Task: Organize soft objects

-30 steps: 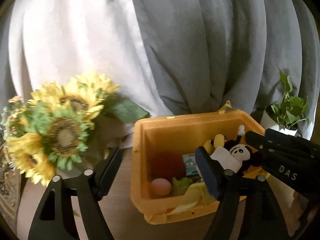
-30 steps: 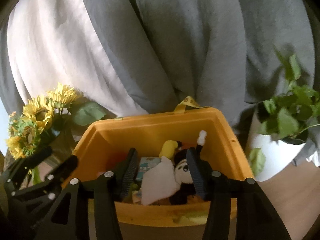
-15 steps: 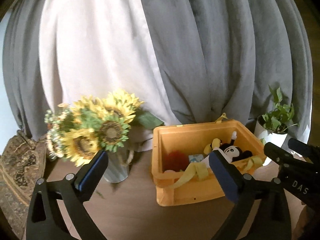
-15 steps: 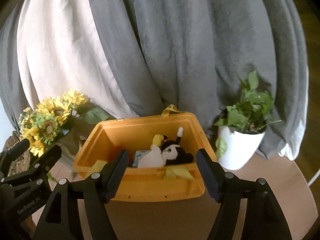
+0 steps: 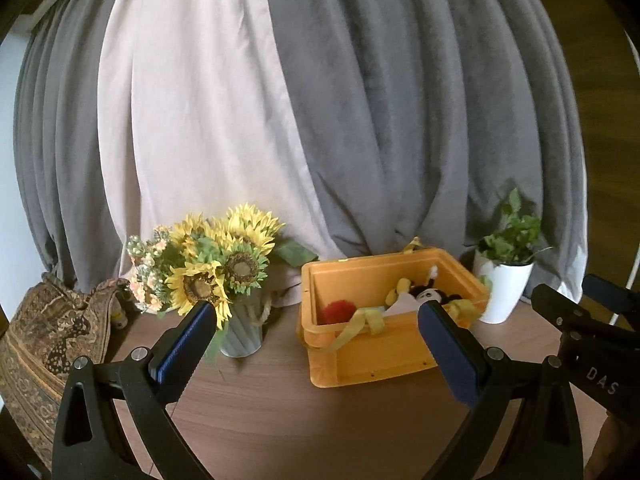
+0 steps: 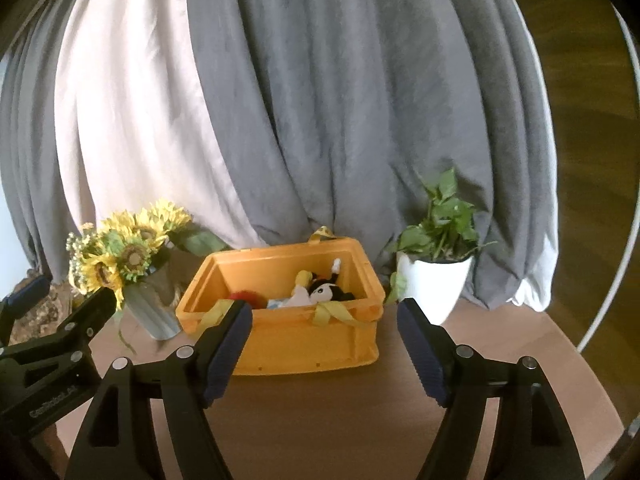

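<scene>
An orange bin (image 5: 380, 356) (image 6: 304, 340) stands on the round wooden table. Inside lie a black and white plush toy (image 5: 430, 292) (image 6: 324, 290), a red soft ball (image 5: 340, 310) (image 6: 248, 296) and a few other small things. Yellow cloth strips (image 5: 364, 320) (image 6: 332, 312) hang over its front rim. My left gripper (image 5: 316, 316) hovers in front of the bin, open wide and empty. My right gripper (image 6: 323, 312) is also back from the bin; its jaws are opening with nothing between them.
A grey vase of sunflowers (image 5: 240, 332) (image 6: 156, 308) stands left of the bin. A white potted plant (image 5: 502, 292) (image 6: 432, 284) stands on its right. A patterned cloth bag (image 5: 48, 340) lies far left. Grey and white curtains hang behind. The table (image 5: 280, 408) curves away at the right.
Both grippers have drawn back and upward from the bin, which now looks smaller. Both pairs of jaws have widened, and the plush toy stays in the bin.
</scene>
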`<state>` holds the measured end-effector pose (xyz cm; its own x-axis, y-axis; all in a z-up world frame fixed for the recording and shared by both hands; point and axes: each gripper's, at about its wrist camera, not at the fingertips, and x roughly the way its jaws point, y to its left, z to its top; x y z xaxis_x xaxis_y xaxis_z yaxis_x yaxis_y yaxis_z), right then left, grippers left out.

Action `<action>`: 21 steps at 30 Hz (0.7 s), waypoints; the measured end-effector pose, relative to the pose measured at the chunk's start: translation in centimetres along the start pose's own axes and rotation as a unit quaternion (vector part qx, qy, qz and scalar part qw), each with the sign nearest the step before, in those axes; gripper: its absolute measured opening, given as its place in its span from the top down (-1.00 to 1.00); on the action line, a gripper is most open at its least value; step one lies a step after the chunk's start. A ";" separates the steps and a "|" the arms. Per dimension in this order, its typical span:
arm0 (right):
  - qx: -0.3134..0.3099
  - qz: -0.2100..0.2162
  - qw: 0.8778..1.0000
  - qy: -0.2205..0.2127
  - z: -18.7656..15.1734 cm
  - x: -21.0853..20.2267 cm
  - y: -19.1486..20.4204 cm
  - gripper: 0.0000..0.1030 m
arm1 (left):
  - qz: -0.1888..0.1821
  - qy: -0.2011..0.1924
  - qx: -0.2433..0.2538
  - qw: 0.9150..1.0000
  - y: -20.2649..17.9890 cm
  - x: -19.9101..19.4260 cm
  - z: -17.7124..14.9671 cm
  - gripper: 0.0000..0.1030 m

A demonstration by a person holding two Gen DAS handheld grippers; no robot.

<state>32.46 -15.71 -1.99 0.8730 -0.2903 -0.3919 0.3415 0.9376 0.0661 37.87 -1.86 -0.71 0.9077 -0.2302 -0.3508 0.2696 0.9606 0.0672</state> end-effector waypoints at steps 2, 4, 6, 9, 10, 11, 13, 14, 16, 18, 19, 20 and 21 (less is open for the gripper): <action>0.004 -0.001 1.000 -0.007 -0.2 -1.1 -0.2 -0.47 | -0.001 -0.002 0.000 1.000 -0.1 -0.9 0.0 -0.99; 0.008 -0.001 1.000 -0.011 -0.4 -2.1 -0.4 -0.47 | 0.000 -0.005 -0.002 1.000 -0.1 -2.0 -0.2 -0.99; 0.012 0.000 1.000 -0.015 -0.6 -3.1 -0.5 -0.47 | 0.003 -0.007 -0.003 1.000 -0.1 -3.0 -0.3 -0.99; 0.013 0.000 1.000 -0.022 -0.9 -4.6 -0.7 -0.47 | 0.005 -0.011 -0.009 1.000 -0.3 -4.7 -0.7 -1.00; 0.013 0.000 1.000 -0.023 -1.1 -5.1 -0.8 -0.48 | 0.008 -0.013 -0.010 1.000 -0.4 -5.5 -0.8 -1.00; 0.012 0.001 1.000 -0.023 -1.2 -5.6 -0.9 -0.48 | 0.009 -0.014 -0.011 1.000 -0.5 -5.8 -0.9 -1.00; 0.010 0.001 1.000 -0.025 -1.4 -6.5 -1.1 -0.47 | 0.013 -0.019 -0.013 1.000 -0.7 -7.3 -1.3 -1.00; 0.009 0.001 1.000 -0.027 -1.5 -7.1 -1.2 -0.47 | 0.016 -0.021 -0.014 1.000 -0.8 -7.9 -1.4 -1.00; 0.004 0.001 1.000 -0.030 -1.9 -8.3 -1.4 -0.48 | 0.016 -0.021 -0.017 0.999 -1.0 -9.4 -1.8 -1.00; -0.002 0.002 1.000 -0.031 -2.2 -9.6 -1.5 -0.48 | 0.014 -0.022 -0.018 0.999 -1.1 -10.7 -2.1 -1.00; -0.003 0.003 0.999 -0.032 -2.4 -10.4 -1.6 -0.47 | 0.013 -0.022 -0.017 1.000 -1.2 -11.6 -2.4 -1.00; -0.004 0.004 0.999 -0.035 -2.7 -11.2 -1.8 -0.48 | 0.016 -0.022 -0.018 0.999 -1.3 -12.5 -2.7 -1.00; -0.004 0.004 0.999 -0.038 -2.9 -11.9 -1.9 -0.47 | 0.016 -0.023 -0.018 0.999 -1.3 -13.0 -2.9 -1.00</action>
<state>20.43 -13.48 -0.13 0.8997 -0.2965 -0.3203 0.3320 0.9413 0.0611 24.78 0.36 1.01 0.9301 -0.2052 -0.3047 0.2290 0.9724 0.0440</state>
